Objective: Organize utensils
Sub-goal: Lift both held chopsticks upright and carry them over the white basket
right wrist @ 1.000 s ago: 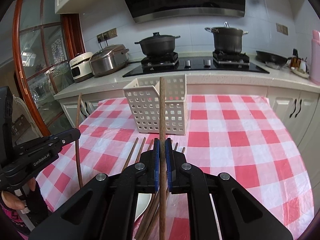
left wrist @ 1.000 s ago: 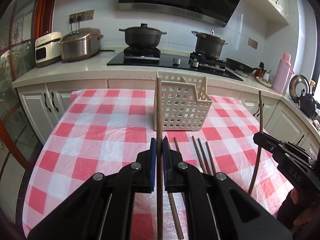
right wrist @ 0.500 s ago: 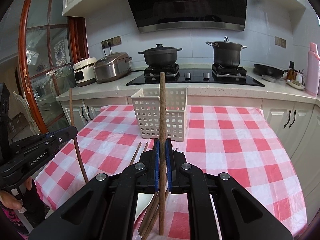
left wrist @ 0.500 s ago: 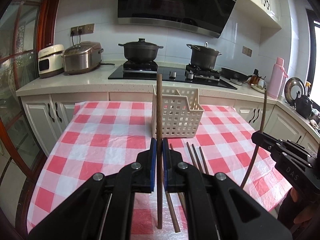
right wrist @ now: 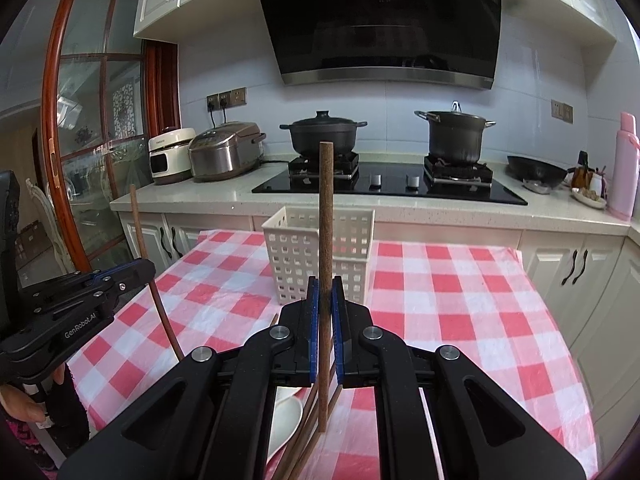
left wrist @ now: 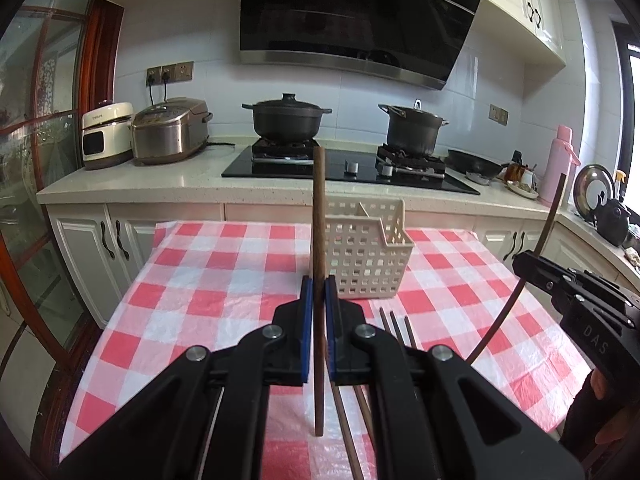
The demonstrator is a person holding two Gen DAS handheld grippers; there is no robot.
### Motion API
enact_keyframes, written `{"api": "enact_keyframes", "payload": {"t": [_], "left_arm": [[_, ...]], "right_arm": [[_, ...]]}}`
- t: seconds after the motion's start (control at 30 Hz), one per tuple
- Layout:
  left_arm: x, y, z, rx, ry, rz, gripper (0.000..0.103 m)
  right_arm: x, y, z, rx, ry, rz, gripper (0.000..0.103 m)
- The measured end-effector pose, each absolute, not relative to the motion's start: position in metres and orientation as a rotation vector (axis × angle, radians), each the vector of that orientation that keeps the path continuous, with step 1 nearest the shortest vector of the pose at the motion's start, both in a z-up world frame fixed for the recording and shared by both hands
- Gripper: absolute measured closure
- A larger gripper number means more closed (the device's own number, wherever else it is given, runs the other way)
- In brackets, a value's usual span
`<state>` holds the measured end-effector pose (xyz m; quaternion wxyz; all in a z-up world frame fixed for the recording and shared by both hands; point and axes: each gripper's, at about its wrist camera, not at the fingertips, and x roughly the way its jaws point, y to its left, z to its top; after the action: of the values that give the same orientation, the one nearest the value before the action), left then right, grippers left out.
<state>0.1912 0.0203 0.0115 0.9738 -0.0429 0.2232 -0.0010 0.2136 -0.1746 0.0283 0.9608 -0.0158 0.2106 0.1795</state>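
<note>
My left gripper (left wrist: 316,280) is shut on a brown wooden chopstick (left wrist: 319,216) that stands upright, clear of the table. In the same way my right gripper (right wrist: 326,280) is shut on a second upright chopstick (right wrist: 325,208). Each gripper shows in the other's view: the right gripper (left wrist: 524,260) at the right edge, the left gripper (right wrist: 146,270) at the left edge. A white perforated basket (left wrist: 368,256) stands on the red-checked tablecloth (left wrist: 224,280) behind both chopsticks. Several more chopsticks (left wrist: 396,326) lie on the cloth below the grippers.
A white spoon or dish (right wrist: 286,412) lies partly hidden under the right gripper. Behind the table runs a counter (left wrist: 180,182) with two black pots (left wrist: 286,118), rice cookers (left wrist: 168,132) and a pink flask (left wrist: 556,164). A person's hand (right wrist: 24,404) shows at lower left.
Both grippers have risen with their chopsticks, whose lower ends now hang above the cloth. The views have tilted up, showing more of the stove and hood.
</note>
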Motion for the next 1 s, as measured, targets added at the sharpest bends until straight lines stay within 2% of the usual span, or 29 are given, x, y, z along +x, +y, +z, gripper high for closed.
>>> {"api": "enact_keyframes", "payload": {"t": [0.53,1.0], "left_arm": [[0.232,0.024,0.05,-0.051,0.386,0.011,0.097],[0.295,0.024,0.127,-0.05,0.295,-0.003,0.097]], "right_arm": [[0.262,-0.168,0.052,-0.021,0.391,0.353,0.094],[0.349,-0.165,0.097,0.007,0.366,0.331,0.094]]}}
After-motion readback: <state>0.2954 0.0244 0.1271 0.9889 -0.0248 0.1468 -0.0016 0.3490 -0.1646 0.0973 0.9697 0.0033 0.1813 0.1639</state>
